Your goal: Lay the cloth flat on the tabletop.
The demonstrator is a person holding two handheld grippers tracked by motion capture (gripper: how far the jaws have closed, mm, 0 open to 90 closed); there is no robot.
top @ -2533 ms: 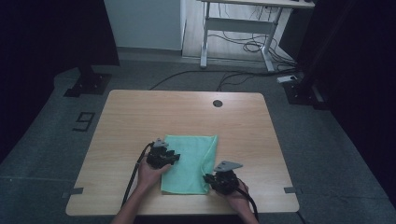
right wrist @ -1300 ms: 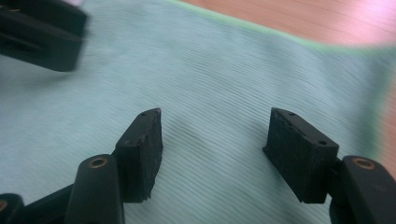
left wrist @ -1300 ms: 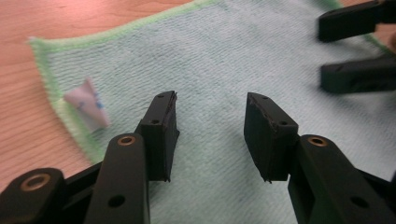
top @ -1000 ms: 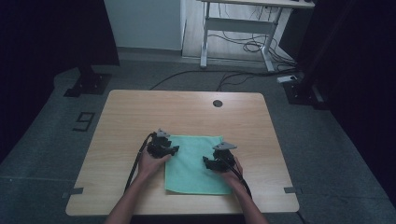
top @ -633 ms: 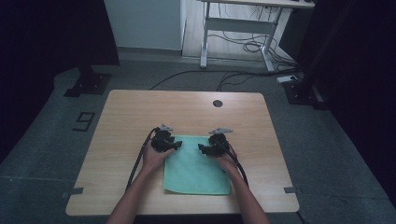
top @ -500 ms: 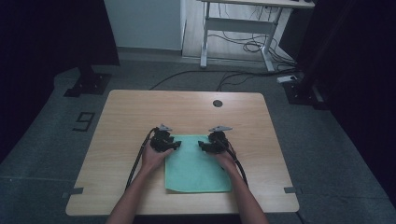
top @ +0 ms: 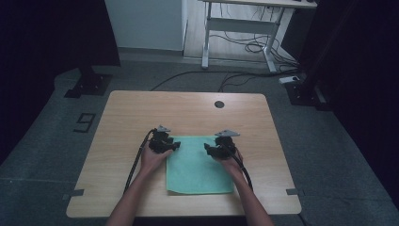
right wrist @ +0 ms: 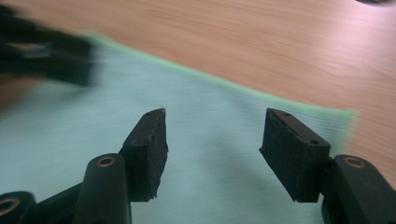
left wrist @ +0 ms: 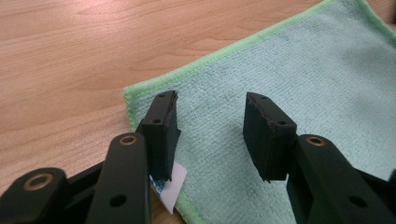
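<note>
A pale wooden table (top: 141,117) stands on grey carpet, with a small dark round hole (top: 219,104) near its far edge. Beyond it a white-framed desk (top: 244,28) sits over a tangle of cables, and black stands flank the table on either side. A light green cloth (top: 197,165) lies flat on the near half of the table, its brighter green hem running along the edges.

The left gripper (top: 173,145) hovers at the cloth's far left corner, its jaws apart and just closing a little, with only the cloth's surface below them and nothing pinched. A small white tag (left wrist: 170,186) peeks out at the hem beside one jaw. The right gripper (top: 208,149) sits over the far right part of the cloth, its jaws also apart and just narrowing, clasping nothing.
</note>
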